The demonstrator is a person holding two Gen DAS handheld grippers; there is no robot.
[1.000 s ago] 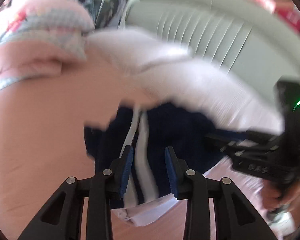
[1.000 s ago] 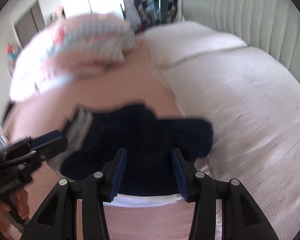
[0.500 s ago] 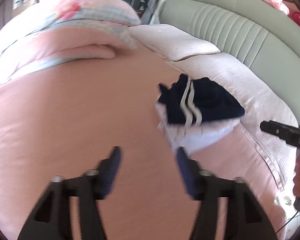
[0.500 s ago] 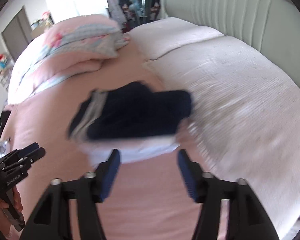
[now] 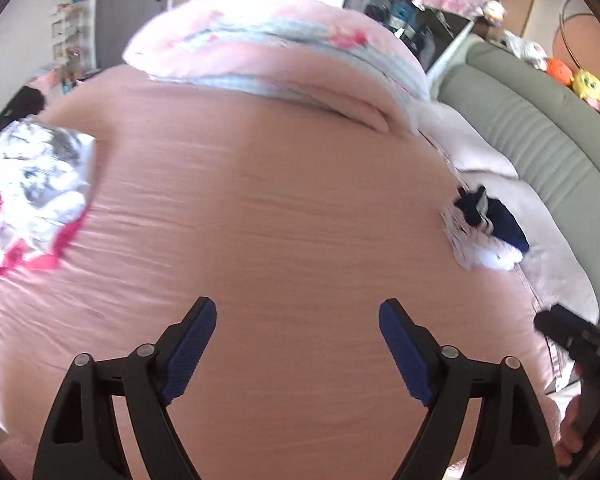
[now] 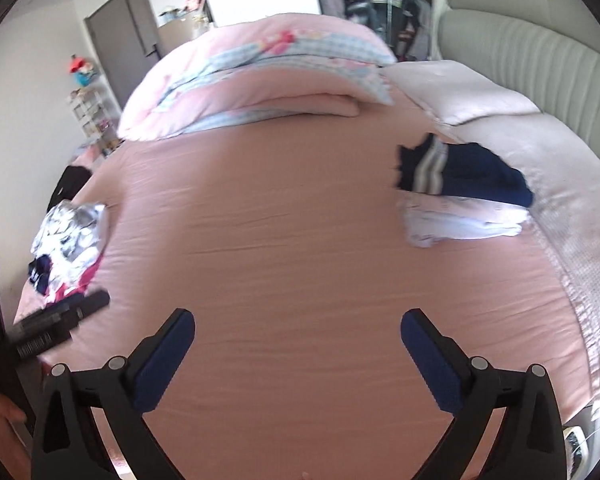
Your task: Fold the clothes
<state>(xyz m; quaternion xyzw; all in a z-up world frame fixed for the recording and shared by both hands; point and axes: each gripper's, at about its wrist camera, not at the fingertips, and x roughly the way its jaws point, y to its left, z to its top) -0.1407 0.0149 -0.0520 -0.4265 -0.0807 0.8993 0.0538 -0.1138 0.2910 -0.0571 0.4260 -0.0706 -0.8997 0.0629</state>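
left wrist shows right gripper (image 5: 572, 340) edge, both grippers just opened wide, empty, folded pile (image 6: 460, 196) clearer from right

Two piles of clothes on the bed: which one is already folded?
The pile by the pillows, with the navy striped garment lying flat on white folded pieces. The other pile, at the bed's far edge, is a crumpled heap of white, grey and pink.

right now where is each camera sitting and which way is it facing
Left wrist: on the open left gripper, looking down across the pink bedsheet; the right gripper shows at right.
Right wrist: on the open right gripper, same sheet; the left gripper shows at left.
Shared: folded navy striped garment, crumpled white printed clothes pile.
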